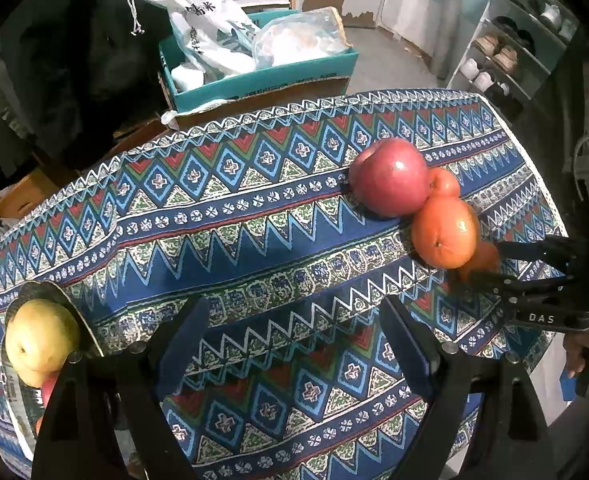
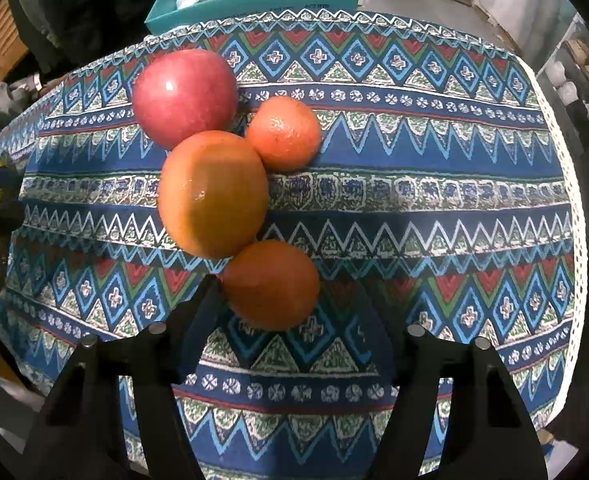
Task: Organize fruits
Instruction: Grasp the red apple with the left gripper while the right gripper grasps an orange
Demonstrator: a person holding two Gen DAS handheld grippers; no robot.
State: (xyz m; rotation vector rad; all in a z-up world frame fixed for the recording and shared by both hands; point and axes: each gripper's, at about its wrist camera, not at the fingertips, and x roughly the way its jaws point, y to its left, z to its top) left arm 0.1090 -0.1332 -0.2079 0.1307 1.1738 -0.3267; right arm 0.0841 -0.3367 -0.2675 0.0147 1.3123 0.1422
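Note:
A red apple point(image 2: 184, 96), a large orange point(image 2: 213, 194) and two small oranges point(image 2: 283, 133) point(image 2: 271, 283) lie clustered on the patterned tablecloth point(image 2: 434, 200). My right gripper point(image 2: 290, 300) is open, its jaws either side of the nearest small orange, the left finger touching it. In the left wrist view the apple point(image 1: 390, 176) and large orange point(image 1: 444, 234) sit at the right, with the right gripper point(image 1: 488, 264) around the small orange point(image 1: 484, 258). My left gripper point(image 1: 294, 316) is open and empty over the cloth. A yellow pear point(image 1: 40, 340) lies in a metal tray point(image 1: 12, 396) at the lower left.
A teal cardboard box point(image 1: 262, 76) with white bags stands behind the table's far edge. A shoe rack point(image 1: 510, 48) is at the far right. The table edge with white trim point(image 2: 570, 184) runs down the right side.

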